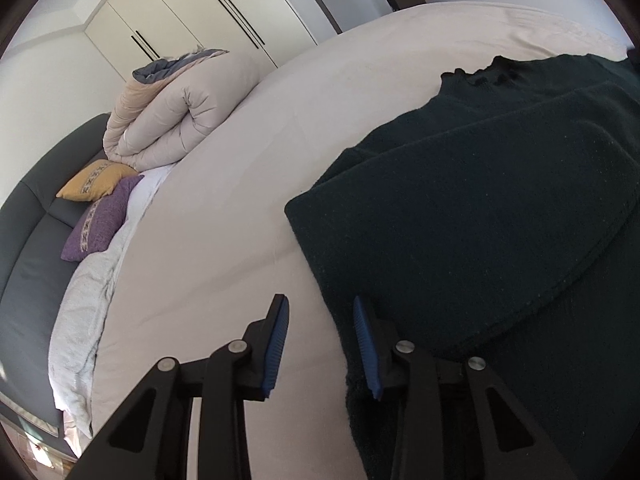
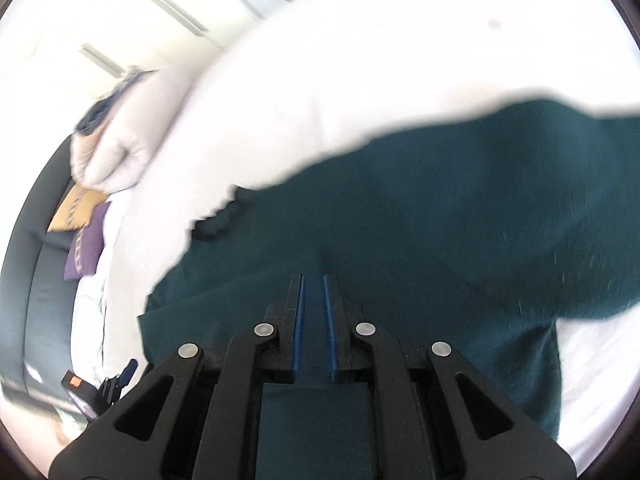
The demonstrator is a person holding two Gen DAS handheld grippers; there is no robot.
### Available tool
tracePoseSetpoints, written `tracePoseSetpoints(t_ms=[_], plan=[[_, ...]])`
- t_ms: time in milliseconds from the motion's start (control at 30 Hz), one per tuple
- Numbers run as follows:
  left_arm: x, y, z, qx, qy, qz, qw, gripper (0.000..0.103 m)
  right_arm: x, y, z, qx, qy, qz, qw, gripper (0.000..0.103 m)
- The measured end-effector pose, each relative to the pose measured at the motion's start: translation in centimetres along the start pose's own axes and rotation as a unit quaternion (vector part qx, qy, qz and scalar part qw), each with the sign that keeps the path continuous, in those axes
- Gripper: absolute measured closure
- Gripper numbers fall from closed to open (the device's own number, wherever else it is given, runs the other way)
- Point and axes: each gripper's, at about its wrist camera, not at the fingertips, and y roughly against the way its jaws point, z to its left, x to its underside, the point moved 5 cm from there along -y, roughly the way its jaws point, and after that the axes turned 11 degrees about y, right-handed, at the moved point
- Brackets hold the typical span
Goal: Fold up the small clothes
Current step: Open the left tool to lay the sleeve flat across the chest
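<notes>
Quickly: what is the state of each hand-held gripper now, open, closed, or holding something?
Left hand-held gripper: open, no cloth pinched, at the edge of the dark green garment.
Right hand-held gripper: shut on the dark green garment.

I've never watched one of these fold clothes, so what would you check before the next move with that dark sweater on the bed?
1. Right tool gripping the sweater: ok, jaws pinched on the cloth.
2. Left tool gripping the sweater's edge: not ok, jaws apart with the edge between them.
3. One sleeve folded across the body: ok.
4. Bed clear beside the sweater: ok.
5. Duvet and cushions out of the way: ok.
6. Sweater lying smooth: cannot tell, right view blurred.
</notes>
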Motion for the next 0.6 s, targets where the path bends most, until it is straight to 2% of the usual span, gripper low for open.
tracePoseSetpoints(t_ms=[67,167,233,367,433,500,533,567,600], plan=[[0.0,0.2,-0.1,-0.006,0.001,-0.003,1.0000,0.067,0.2,-0.9,1.7,-0.018,0.029,0.023,0.999,0.094],[0.1,0.1,-0.5,-0.012,-0.005,-0.002,0.9999,0.067,1.4,-3.8,2.5,-0.050,0.030,0.065,0.996,0.094],[0.3,-0.2,-0.5,-0.012,-0.008,0.004,0.9999,0.067,2.3,-6.4,1.2,-0.026,0.016,0.093,0.995,0.094],[0.4,-0.2,-0.5,-0.010,-0.012,0.010,0.9998,0.067,1.1,-7.2,-1.4,-0.065,-0.025,0.051,0.996,0.095],[0.3,0.2,-0.3,-0.012,-0.008,0.011,0.9998,0.067,0.5,-6.3,-2.5,-0.049,-0.040,0.031,0.997,0.095],[0.2,1.0,0.0,-0.008,0.008,0.009,0.9999,0.064,0.0,-4.6,-3.3,-0.005,-0.030,0.003,1.000,0.094],[0.1,1.5,0.1,-0.002,0.018,0.007,0.9998,0.061,-0.1,-3.4,-3.6,0.010,-0.026,-0.013,1.000,0.094],[-0.1,2.2,0.2,0.010,0.031,0.001,0.9995,0.052,0.1,-1.9,-4.0,0.004,-0.028,-0.031,0.999,0.094],[-0.3,3.3,0.2,0.026,0.046,-0.010,0.9985,0.037,0.3,-0.6,-4.4,-0.001,-0.031,-0.046,0.998,0.094]])
